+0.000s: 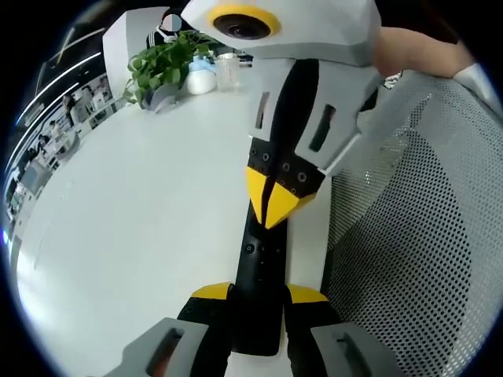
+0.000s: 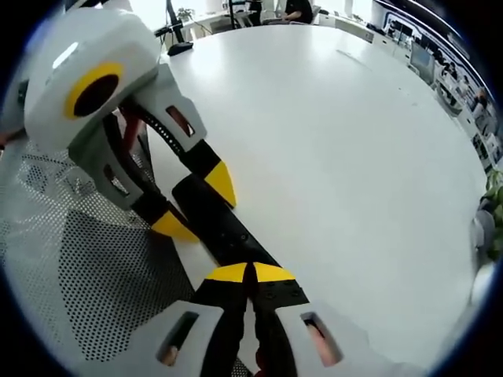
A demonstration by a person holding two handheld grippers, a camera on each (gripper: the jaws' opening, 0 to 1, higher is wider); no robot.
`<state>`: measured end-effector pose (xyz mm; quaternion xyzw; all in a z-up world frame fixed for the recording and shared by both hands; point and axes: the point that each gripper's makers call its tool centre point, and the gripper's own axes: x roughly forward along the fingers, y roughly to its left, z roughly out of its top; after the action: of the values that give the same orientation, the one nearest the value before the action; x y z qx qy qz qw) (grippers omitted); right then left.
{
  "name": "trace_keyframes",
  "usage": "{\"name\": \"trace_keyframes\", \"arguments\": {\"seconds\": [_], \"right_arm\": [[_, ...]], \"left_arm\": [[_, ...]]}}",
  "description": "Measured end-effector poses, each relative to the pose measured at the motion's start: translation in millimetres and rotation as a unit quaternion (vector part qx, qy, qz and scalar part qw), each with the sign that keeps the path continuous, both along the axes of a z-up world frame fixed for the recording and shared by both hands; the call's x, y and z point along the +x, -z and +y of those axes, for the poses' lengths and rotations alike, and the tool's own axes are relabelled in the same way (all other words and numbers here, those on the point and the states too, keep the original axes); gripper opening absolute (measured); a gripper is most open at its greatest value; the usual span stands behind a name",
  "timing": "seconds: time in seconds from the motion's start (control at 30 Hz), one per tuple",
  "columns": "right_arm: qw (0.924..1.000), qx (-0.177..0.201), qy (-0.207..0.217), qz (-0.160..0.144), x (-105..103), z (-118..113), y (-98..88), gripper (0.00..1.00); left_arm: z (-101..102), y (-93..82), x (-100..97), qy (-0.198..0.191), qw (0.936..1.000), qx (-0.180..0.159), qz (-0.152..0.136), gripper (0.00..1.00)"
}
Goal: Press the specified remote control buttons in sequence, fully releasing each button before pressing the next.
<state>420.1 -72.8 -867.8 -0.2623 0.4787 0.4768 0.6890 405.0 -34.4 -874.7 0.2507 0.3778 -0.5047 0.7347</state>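
While the black remote control [image 1: 262, 259] lies at the edge of the white counter [image 1: 141, 204], just beside a perforated grey chair back [image 1: 416, 236], both tools work on it. The left hand-held gripper [image 1: 259, 294] has its yellow-tipped jaws on the two sides of the near end of the remote and seems to clamp it, holding it steady. The right hand-held gripper [image 2: 251, 273] has its jaws closed together, with nothing between them, and its yellow tips rest on the upper face of the remote [image 2: 224, 224], as a pressing point; in the left gripper view the same tips [image 1: 271, 196] touch the remote near its middle. I judge that a button press is in progress. The risk is that the closed tips are wide and could push two neighbouring buttons at once. If the press is strong or slanted, the remote could also slide toward the counter edge and drop against the chair. A plant [image 1: 165, 63] stands well apart, at the far side.
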Motion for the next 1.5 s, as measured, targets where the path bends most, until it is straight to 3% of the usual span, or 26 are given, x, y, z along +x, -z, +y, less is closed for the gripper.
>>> {"name": "trace_keyframes", "arguments": {"seconds": [0.47,0.7,0.93,1.13,1.27,1.5], "right_arm": [[0.9991,0.008,0.032,0.027,0.5,-0.9,-0.4,0.0],[0.9994,0.005,0.024,0.025,0.8,-0.8,-0.3,0.0],[0.9975,0.039,0.044,0.039,3.2,7.3,-7.1,0.0],[0.9992,0.034,0.009,0.022,-2.1,13.3,-5.5,0.0],[0.9998,0.01,-0.008,0.017,-5.3,10.8,1.5,0.0],[0.9998,0.015,-0.002,0.016,-4.0,12.4,0.4,0.0]], "left_arm": [[-1.2,0.1,-0.8,0.012,0.9999,0.008,-0.003,0.24],[-2.8,0.2,-2.0,0.016,0.9998,0.011,-0.002,0.24],[-5.6,0.1,-5.7,0.029,0.9995,0.012,-0.001,0.24],[-9.8,-0.1,-9.5,0.045,0.9989,0.014,-0.002,0.24],[-10.2,0.3,-9.8,0.046,0.9988,0.014,-0.001,0.24],[-10.2,0.2,-9.7,0.045,0.9989,0.011,0.0,0.24]]}}
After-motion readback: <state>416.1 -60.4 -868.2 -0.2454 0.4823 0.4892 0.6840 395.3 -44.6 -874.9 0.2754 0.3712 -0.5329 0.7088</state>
